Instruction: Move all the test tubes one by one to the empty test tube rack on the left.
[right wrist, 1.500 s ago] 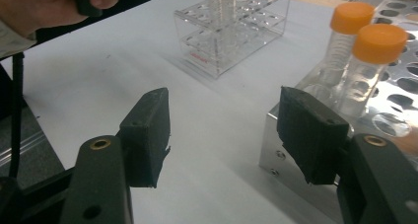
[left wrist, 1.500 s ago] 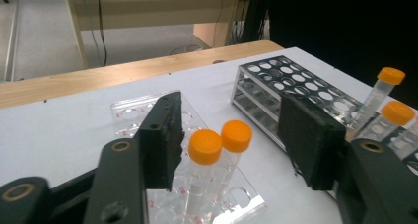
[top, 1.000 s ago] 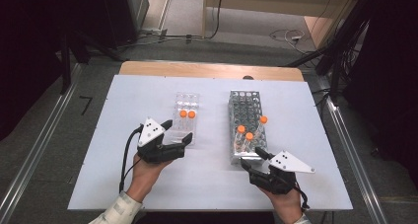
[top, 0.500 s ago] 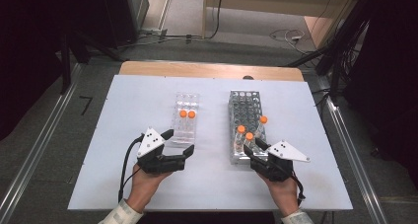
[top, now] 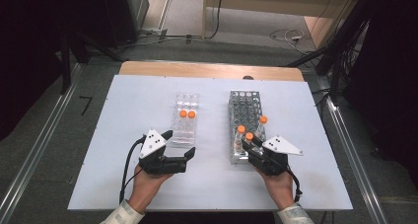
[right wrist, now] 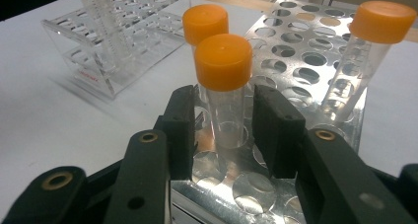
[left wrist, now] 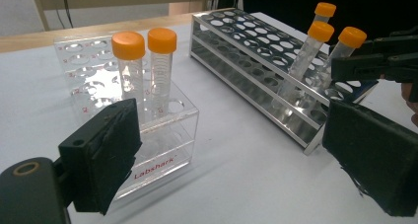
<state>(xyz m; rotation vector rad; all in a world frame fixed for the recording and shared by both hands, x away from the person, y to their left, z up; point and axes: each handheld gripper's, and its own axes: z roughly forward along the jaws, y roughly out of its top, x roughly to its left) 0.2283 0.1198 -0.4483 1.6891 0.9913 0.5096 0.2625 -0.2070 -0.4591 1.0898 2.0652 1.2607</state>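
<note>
- Tube stands upright in the metal rack's near end, straight ahead of my right hand-held gripper; its jaws are open, one either side of the tube, not yet pressing.
- Tube's long axis is vertical, orange cap above the pads.
- My left hand-held gripper sits open by the clear rack, farther off.

You have five orange-capped tubes in all, two in the one clear plastic rack at 11 o'clock and three in the one metal rack at 1 o'clock.
</note>
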